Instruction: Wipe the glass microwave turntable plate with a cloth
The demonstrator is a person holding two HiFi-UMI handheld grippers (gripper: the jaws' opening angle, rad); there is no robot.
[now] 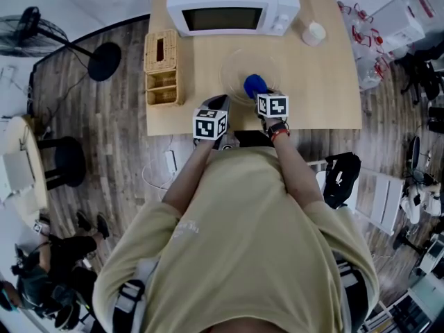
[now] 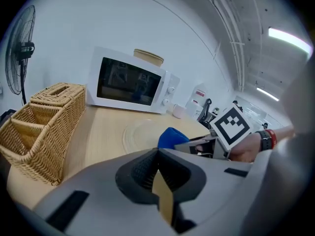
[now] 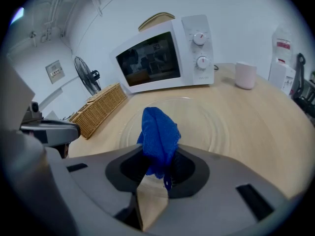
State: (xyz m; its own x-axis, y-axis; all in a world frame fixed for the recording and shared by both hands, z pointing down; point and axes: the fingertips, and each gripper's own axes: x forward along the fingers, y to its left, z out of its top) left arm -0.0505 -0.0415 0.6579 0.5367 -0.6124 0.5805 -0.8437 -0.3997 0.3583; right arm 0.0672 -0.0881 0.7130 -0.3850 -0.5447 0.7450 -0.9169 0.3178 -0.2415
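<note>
The clear glass turntable plate [image 1: 239,66] lies flat on the wooden table in front of the microwave; it also shows in the right gripper view [image 3: 206,124] and the left gripper view [image 2: 140,132]. My right gripper [image 3: 158,168] is shut on a bunched blue cloth [image 3: 158,134], which stands up from the jaws over the plate's near edge [image 1: 254,85]. My left gripper [image 2: 157,156] is shut with nothing between its jaws. It hovers at the table's front edge [image 1: 218,105], left of the plate and apart from it. From there the cloth [image 2: 171,137] shows to its right.
A white microwave [image 1: 232,5] stands at the table's back with its door shut. A wicker basket [image 1: 163,68] sits at the table's left, a white cup [image 1: 313,32] at the back right. A black fan [image 1: 41,30] and stools stand on the floor at the left.
</note>
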